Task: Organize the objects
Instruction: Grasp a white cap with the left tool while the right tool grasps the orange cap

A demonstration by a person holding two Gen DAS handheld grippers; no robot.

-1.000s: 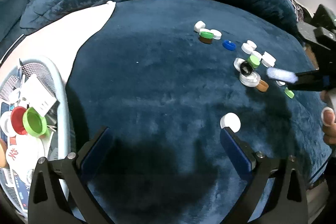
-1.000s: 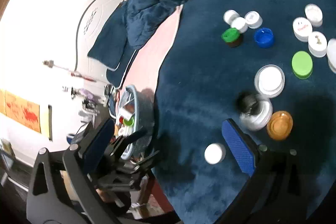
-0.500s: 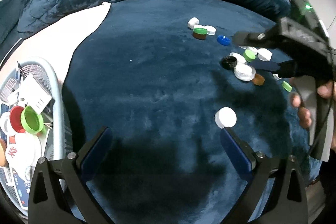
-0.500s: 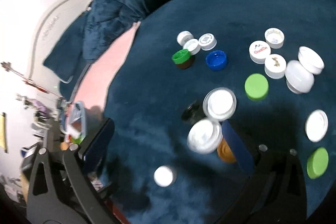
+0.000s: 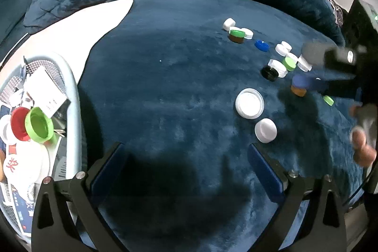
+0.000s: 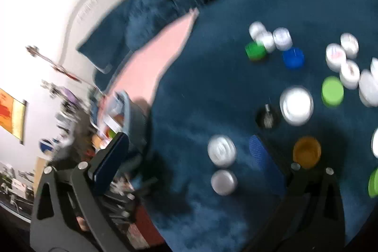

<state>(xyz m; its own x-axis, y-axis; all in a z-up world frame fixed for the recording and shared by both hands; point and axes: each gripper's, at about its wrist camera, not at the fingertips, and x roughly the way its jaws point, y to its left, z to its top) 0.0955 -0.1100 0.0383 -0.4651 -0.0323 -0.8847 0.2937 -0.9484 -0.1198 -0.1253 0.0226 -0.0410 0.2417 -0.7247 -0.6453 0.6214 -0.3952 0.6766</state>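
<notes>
Bottle caps lie scattered over the dark blue plush blanket: a large white lid and a smaller white cap sit nearest my left gripper, with a black cap, a lime cap, a blue cap, an orange cap and several more white ones in a loose cluster farther off. My left jaws stand wide apart and hold nothing; the small white cap lies just ahead of the right-hand pad, not touching it as far as I can tell. My right gripper is also spread wide and empty, view blurred; its right-hand pad sits between a white cap and the orange cap, contact uncertain. In the left view that gripper appears as a blurred dark shape over the cluster, with a hand at the frame edge. Pale blue basket at far left: contains a red cap, a green cap, white lids and a white card.
</notes>
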